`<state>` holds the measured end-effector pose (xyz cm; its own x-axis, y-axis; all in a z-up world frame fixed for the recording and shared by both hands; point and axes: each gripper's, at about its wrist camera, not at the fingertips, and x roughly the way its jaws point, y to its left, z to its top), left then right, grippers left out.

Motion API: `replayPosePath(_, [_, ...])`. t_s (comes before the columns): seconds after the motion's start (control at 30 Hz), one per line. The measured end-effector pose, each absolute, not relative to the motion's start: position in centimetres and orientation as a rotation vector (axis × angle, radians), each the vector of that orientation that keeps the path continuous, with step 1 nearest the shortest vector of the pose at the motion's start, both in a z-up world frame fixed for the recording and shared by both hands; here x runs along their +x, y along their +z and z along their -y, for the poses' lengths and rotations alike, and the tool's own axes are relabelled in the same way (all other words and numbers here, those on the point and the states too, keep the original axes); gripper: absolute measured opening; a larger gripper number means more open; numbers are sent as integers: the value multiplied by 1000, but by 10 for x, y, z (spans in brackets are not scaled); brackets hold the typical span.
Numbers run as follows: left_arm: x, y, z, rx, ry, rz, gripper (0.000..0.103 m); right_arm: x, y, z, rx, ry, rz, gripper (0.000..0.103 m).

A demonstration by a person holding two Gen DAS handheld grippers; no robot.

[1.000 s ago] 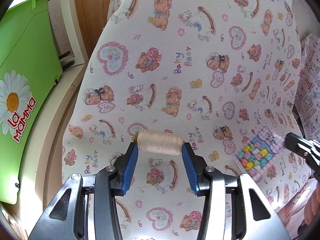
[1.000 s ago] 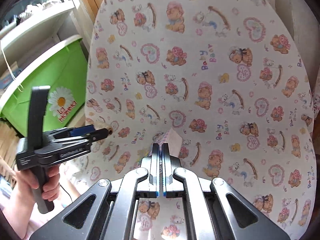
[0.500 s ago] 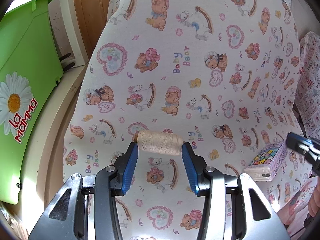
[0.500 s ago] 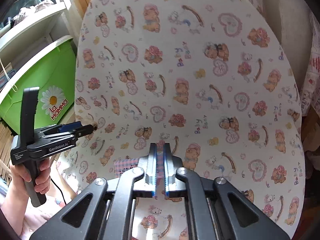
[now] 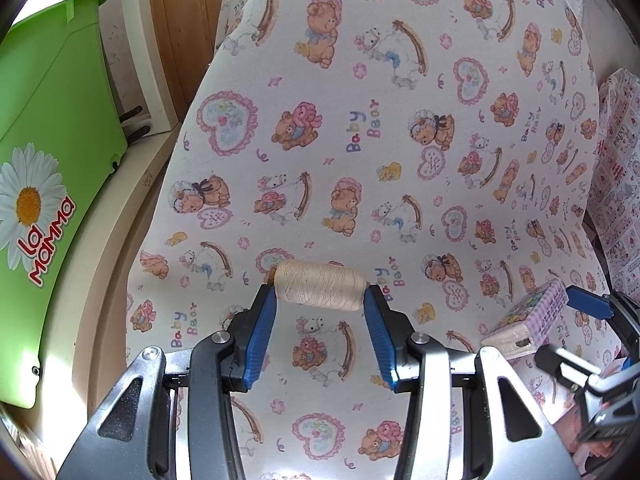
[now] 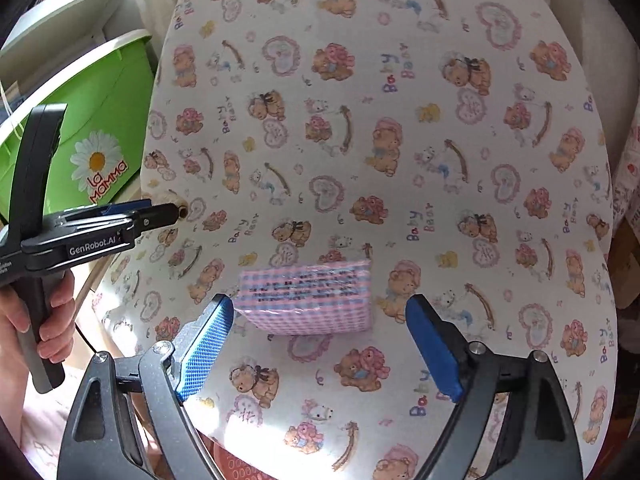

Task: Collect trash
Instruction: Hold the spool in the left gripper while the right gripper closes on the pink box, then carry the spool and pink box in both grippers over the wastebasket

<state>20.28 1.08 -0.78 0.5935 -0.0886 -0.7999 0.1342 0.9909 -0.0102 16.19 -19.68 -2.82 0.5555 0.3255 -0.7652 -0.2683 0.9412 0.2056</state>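
I hold the spool (image 5: 320,286) clamped endwise in the left gripper (image 5: 320,344), keeping it secured. The right gripper (image 6: 320,344) is opening, pads clear of the packet (image 6: 306,300) on the board (image 6: 400,140).

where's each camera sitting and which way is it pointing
Left wrist: on the left gripper, angled down along its fingers at the teddy-print board; its blue pads clamp a spool of cream thread.
Right wrist: on the right gripper, angled down at the same board; its jaws are opening, clear of the pink checked packet lying between them; a hand shows at left.
Shared: board, packet, green La Mamma bin, and each other's gripper.
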Motion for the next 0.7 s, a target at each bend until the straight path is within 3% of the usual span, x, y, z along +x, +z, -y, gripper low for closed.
replayPosePath(0.27, [201,-7,-13,43,-134,-926,44,168,-34,184,51,293,-907,89])
replayPosePath(0.33, [201,-6,-13,42,-135,-923,44,171,-34,187,70,296,-918,75])
replayPosePath(0.7, [176,0,3,17,-171,-919,44,155,-20,194,36,291,-873,75])
